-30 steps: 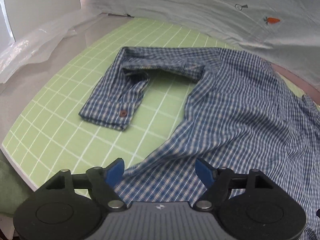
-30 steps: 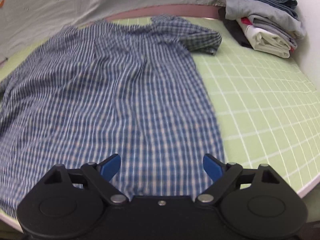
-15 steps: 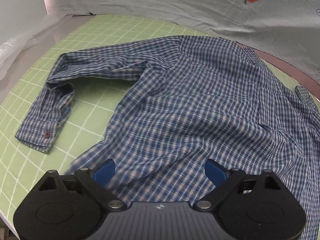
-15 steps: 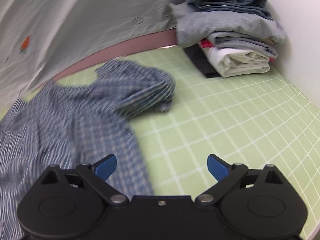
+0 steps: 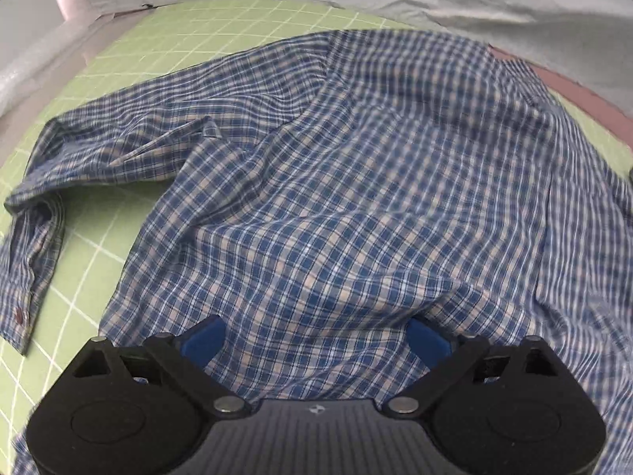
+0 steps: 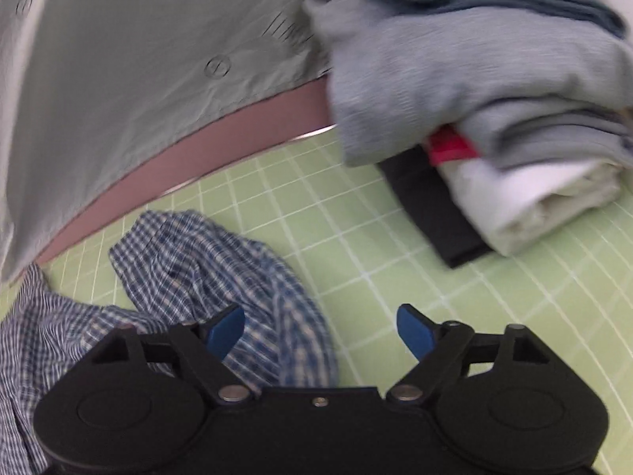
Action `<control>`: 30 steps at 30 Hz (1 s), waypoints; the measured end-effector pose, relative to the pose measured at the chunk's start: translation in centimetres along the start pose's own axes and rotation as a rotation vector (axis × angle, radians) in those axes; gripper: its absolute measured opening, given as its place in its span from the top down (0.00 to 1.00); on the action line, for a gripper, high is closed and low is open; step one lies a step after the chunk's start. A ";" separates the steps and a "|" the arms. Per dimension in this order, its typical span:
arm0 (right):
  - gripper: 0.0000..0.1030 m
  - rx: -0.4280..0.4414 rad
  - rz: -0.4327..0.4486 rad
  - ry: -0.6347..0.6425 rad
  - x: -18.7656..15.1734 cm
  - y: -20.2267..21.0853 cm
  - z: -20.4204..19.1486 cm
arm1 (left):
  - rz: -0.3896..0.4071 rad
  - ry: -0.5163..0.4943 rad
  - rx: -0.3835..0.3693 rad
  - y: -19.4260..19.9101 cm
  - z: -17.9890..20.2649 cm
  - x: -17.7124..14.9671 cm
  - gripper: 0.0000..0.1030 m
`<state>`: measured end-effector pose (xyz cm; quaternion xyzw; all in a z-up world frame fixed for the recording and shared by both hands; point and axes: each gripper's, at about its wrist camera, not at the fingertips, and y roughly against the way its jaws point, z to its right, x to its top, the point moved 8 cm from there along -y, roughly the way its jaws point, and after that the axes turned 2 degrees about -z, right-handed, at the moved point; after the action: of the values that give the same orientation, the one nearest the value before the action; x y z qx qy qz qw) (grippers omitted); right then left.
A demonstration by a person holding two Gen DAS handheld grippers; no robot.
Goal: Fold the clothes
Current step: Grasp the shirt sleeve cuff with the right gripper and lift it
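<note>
A blue and cream plaid shirt [image 5: 356, 198] lies spread and rumpled on the green grid mat [image 5: 91, 261]. Its long sleeve [image 5: 35, 261] bends down at the left, a brown cuff button showing. My left gripper [image 5: 314, 336] hangs low over the shirt's body. Its jaws are opening wide, with cloth bulging between the blue pads [image 5: 201, 338], which do not press on it. In the right wrist view the shirt's other sleeve [image 6: 205, 261] lies bunched. My right gripper [image 6: 320, 330] is over its edge and its jaws are closing. The sleeve's edge is beside the left pad [image 6: 225, 330], not pinched.
A stack of folded clothes [image 6: 494, 79] stands at the back right on a black folded piece [image 6: 431, 213]. A pale grey printed sheet [image 6: 118, 59] hangs behind a pink edge [image 6: 198, 138]. Clear plastic film [image 5: 23, 79] lies off the mat's left side.
The left gripper moved right and down, from the sleeve side to over the shirt's body, jaws wider. The right gripper swept right to the bunched sleeve near the folded stack, jaws narrowing.
</note>
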<state>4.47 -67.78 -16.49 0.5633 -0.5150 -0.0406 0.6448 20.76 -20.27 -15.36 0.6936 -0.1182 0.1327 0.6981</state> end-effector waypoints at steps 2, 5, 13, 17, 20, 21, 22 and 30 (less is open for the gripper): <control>0.42 0.017 -0.037 0.060 -0.4 -1.4 -1.0 | -0.001 -0.019 0.015 -0.2 0.1 -0.2 0.00; 0.82 -0.002 -0.026 0.154 -0.8 -1.9 -1.8 | 0.002 -0.025 0.023 -0.2 0.2 -0.3 0.00; 0.93 -0.199 0.172 -0.113 -4.1 8.4 5.9 | 0.013 -0.011 0.026 -0.1 0.2 -0.5 0.00; 0.83 -0.257 0.053 -0.130 -9.9 10.3 7.8 | 0.012 0.000 0.031 0.0 0.2 -0.6 0.00; 0.56 -0.235 0.037 -0.148 -11.9 11.4 8.2 | 0.012 0.002 0.031 0.1 0.0 -0.7 0.00; 0.49 -0.225 0.048 -0.164 -12.1 11.9 8.3 | 0.012 0.001 0.030 0.1 0.0 -0.8 0.00; 0.46 -0.212 0.060 -0.184 -11.9 12.1 8.6 | 0.013 0.001 0.030 0.2 -0.1 -0.8 0.00; 0.24 -0.114 0.081 -0.201 -6.1 8.2 9.3 | 0.019 0.002 0.030 0.4 -0.3 -0.9 0.00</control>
<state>-9.29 -67.39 -15.50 0.4976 -0.5964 -0.0997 0.6219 19.74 -19.99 -15.28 0.7026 -0.1220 0.1420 0.6865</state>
